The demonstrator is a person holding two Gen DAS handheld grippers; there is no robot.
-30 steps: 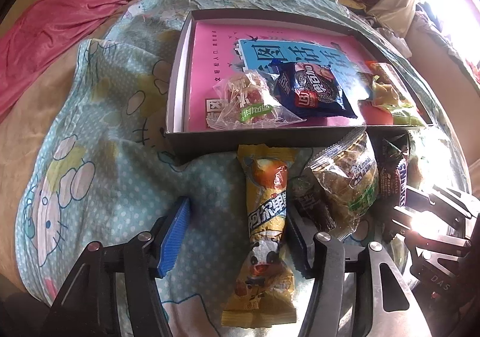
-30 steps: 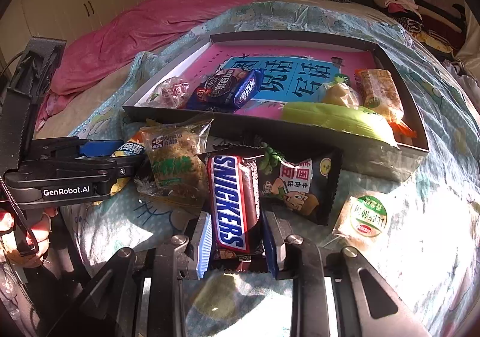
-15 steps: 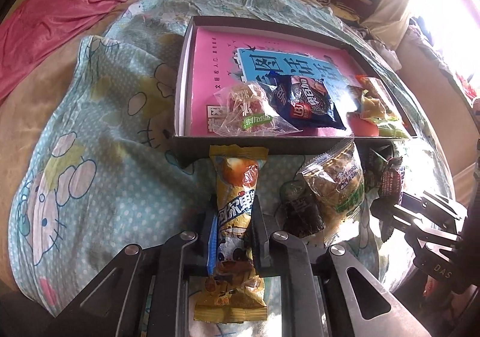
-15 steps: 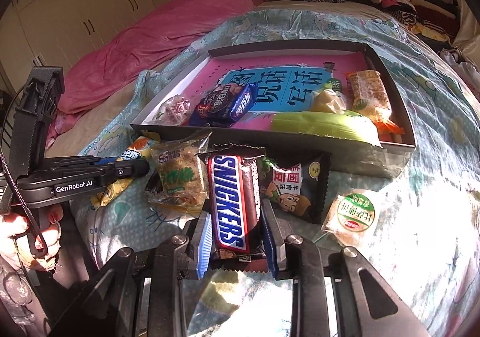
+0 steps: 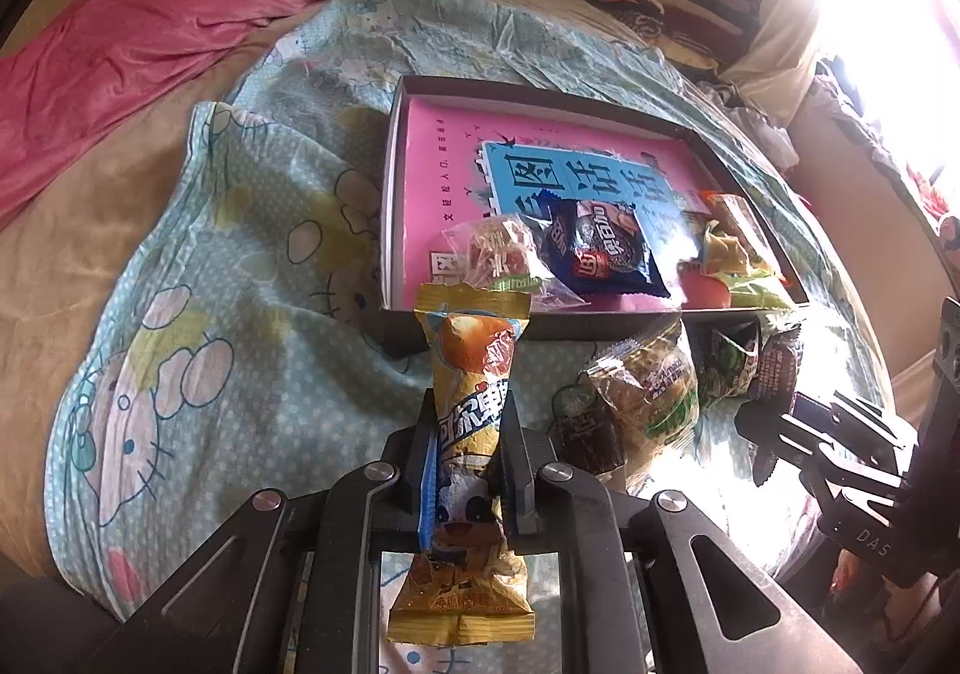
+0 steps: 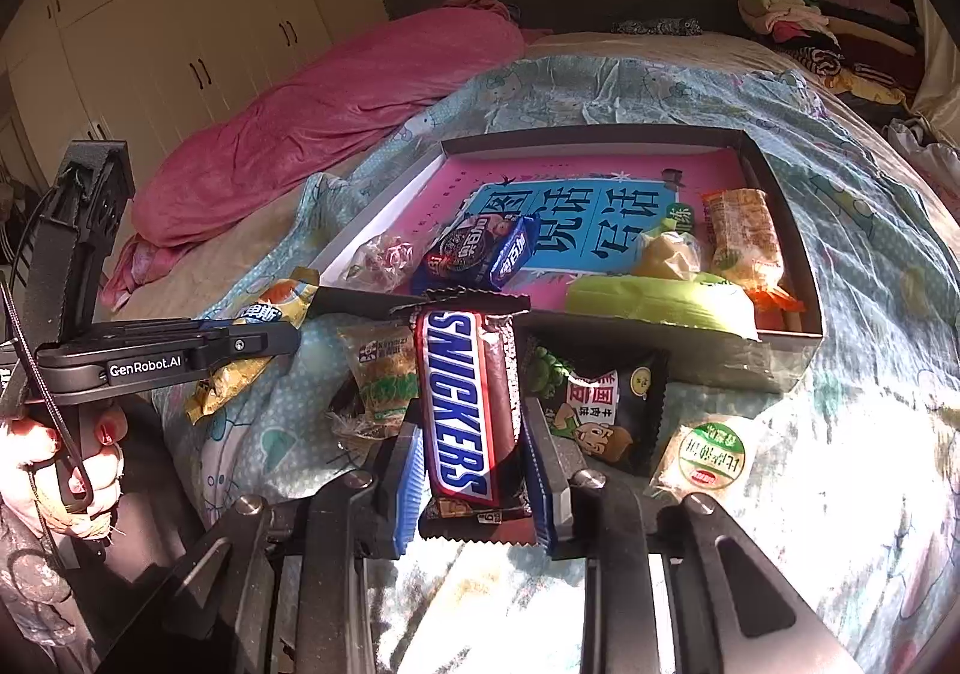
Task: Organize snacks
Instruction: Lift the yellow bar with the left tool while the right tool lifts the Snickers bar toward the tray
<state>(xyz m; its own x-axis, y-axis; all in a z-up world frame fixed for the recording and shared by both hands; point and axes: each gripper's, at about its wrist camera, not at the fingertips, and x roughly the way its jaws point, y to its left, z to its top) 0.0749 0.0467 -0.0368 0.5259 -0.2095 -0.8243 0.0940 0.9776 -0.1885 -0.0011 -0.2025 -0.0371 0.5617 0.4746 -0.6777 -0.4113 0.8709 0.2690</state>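
Both tongs are loaded: my left gripper (image 5: 465, 458) is clamped on the long yellow foil snack packet (image 5: 465, 434), my right gripper (image 6: 471, 470) on the brown Snickers bar (image 6: 465, 404), each held above the Hello Kitty bedsheet (image 5: 240, 374) just short of the shallow dark cardboard tray (image 6: 780, 230). I'd carry both over the near wall, clear of its edge, and release into bare pink floor, avoiding the blue cookie pack (image 5: 600, 251). The loose black jerky packet (image 6: 600, 410) waits outside the tray.
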